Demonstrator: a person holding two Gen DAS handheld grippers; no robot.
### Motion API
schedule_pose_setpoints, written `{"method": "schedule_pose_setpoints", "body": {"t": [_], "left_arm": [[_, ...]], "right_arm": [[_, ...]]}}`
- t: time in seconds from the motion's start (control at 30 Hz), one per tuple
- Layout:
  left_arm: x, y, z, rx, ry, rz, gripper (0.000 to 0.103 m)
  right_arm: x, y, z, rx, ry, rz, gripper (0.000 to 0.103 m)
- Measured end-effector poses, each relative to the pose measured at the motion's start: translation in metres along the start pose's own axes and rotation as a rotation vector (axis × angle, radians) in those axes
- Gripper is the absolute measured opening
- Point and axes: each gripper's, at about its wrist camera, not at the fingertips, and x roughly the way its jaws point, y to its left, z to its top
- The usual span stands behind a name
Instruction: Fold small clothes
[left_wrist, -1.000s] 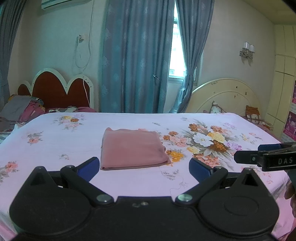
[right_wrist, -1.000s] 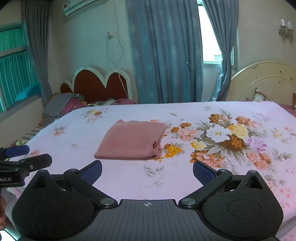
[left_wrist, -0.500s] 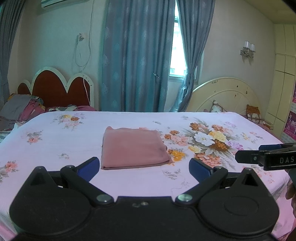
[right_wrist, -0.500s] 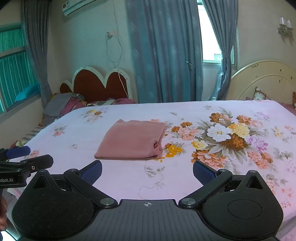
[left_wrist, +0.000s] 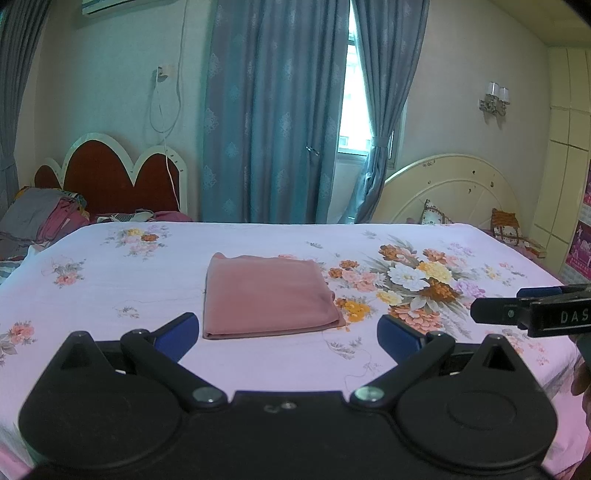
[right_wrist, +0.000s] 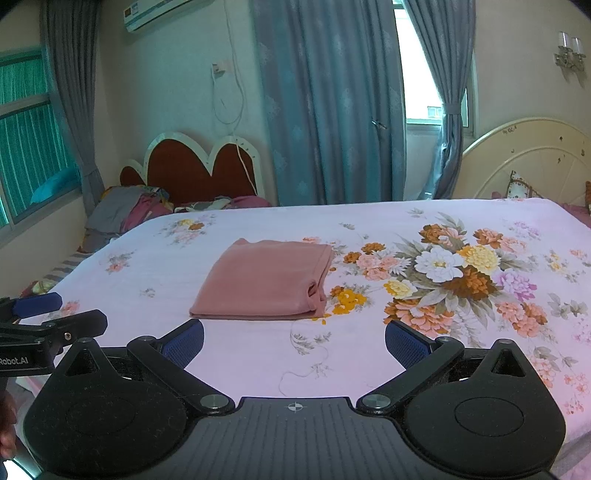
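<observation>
The pink garment (left_wrist: 267, 295) lies folded flat mid-bed, unmoved over the last second. My left tool (left_wrist: 284, 332) and right tool (right_wrist: 293, 339) hang spread and empty short of it, barely drifting; I judge this fold finished on the floral bed (left_wrist: 110, 295).

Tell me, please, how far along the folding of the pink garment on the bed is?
Done: the pink garment lies folded into a neat flat rectangle on the floral bedsheet. In hand: nothing; the left claw and right claw are both open and apart from it. Left: no other unfolded item shows on the sheet, so it looks finished.
</observation>
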Motion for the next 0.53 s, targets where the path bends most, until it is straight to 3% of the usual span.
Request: {"method": "schedule_pose_setpoints", "body": {"t": [0.53], "left_arm": [[0.004, 0.011, 0.0, -0.002, -0.005, -0.005, 0.103]], "right_arm": [[0.003, 0.004, 0.0, -0.008, 0.001, 0.0, 0.103]]}}
